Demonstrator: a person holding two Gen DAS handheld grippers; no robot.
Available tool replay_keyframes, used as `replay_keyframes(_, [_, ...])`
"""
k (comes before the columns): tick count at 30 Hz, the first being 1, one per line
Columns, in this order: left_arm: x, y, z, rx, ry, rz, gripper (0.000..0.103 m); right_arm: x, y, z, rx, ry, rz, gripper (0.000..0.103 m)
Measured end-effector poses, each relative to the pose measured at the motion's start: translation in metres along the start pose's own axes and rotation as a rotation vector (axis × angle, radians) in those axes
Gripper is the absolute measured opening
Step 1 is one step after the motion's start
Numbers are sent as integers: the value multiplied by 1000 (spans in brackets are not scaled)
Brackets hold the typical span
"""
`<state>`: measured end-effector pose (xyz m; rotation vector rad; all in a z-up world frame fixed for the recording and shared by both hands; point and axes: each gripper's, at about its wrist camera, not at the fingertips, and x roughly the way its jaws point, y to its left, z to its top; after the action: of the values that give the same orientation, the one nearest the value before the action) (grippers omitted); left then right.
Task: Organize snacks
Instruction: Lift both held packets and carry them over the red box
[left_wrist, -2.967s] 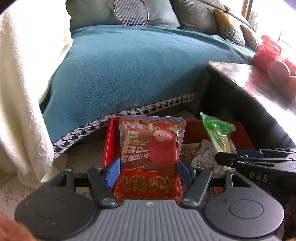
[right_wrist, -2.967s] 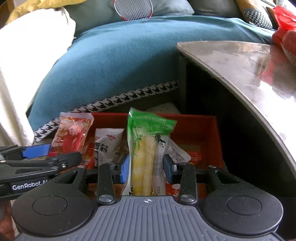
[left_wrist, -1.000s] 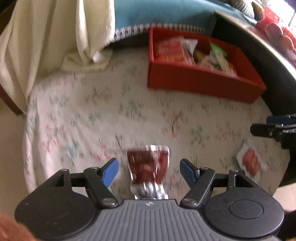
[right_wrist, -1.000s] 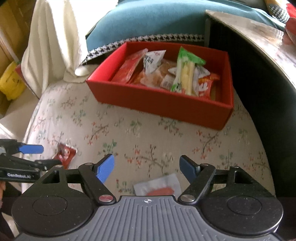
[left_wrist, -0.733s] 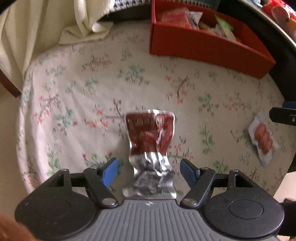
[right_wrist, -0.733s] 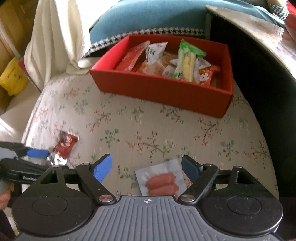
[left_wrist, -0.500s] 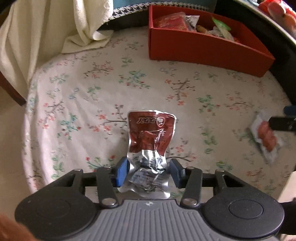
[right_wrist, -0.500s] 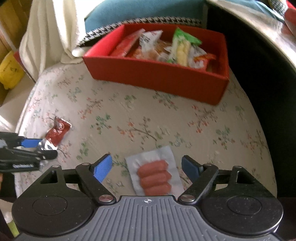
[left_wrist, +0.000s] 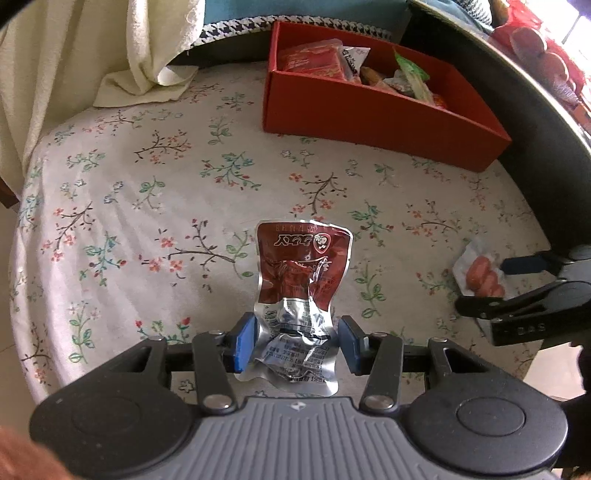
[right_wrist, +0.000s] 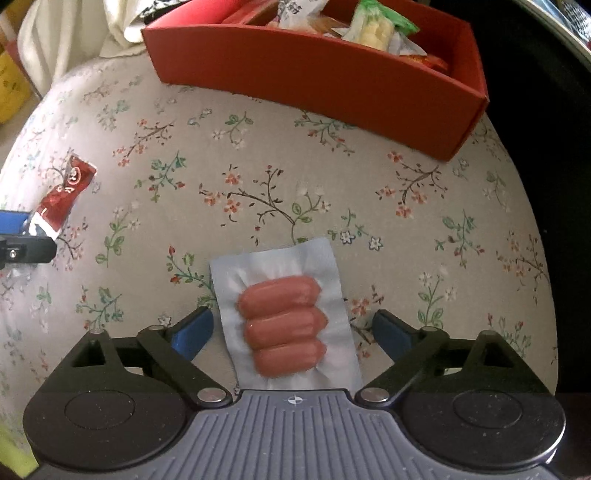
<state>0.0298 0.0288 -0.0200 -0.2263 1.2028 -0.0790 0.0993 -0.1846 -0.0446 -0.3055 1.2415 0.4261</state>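
The left gripper (left_wrist: 295, 341) pinches the crinkled silver lower end of a dark-red foil snack packet (left_wrist: 301, 273), its blue pads pressed against both sides, so the packet's printed end lies flat on the floral cloth (left_wrist: 147, 177) ahead of the jaws; gripping by the empty sealed end looks like the easy way to lift a flat pouch off soft fabric. The right gripper (right_wrist: 291, 334) hangs over a clear vacuum pack of three small sausages (right_wrist: 282, 317), which lies flat on the cloth between its fingers; the jaws are opening and stand clear of the pack on both sides, probably widening to straddle it across its short side. The red cardboard box (left_wrist: 369, 110), already holding several wrapped snacks, sits at the far edge of the cloth, well apart from both packs and the likely destination for them.
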Motion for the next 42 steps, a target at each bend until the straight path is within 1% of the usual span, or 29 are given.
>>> replay_keyframes(3, [-3, 0, 0, 4, -9, -8, 41, -7, 2, 1, -11, -22, 10, 76])
replay_keyframes(4, [-4, 0, 1, 3, -12, -9, 41, -9, 0, 2, 2, -22, 23, 76])
replay_keyframes(8, [-6, -1, 1, 5, -25, -13, 41, -11, 3, 2, -2, -26, 29, 76])
replay_keyframes(14, [-10, -4, 5, 3, -52, -27, 41, -31, -2, 16, 39, -107, 64, 76])
replay_keyframes(19, [-14, -10, 11, 20, -89, -19, 41, -36, 1, 23, 35, -134, 82, 76])
replay_keyframes(22, [-13, -10, 14, 19, -95, -19, 41, -38, 3, 26, 36, -148, 102, 76])
replay_keyframes(33, [-20, -15, 31, 27, -160, -21, 41, -57, -15, 42, 174, -239, 238, 76])
replay_keyframes(37, [-22, -17, 37, 34, -186, -15, 41, -63, -23, 45, 214, -270, 259, 76])
replay_keyframes(42, [-26, -21, 47, 39, -226, -21, 41, -75, -35, 53, 265, -337, 271, 76])
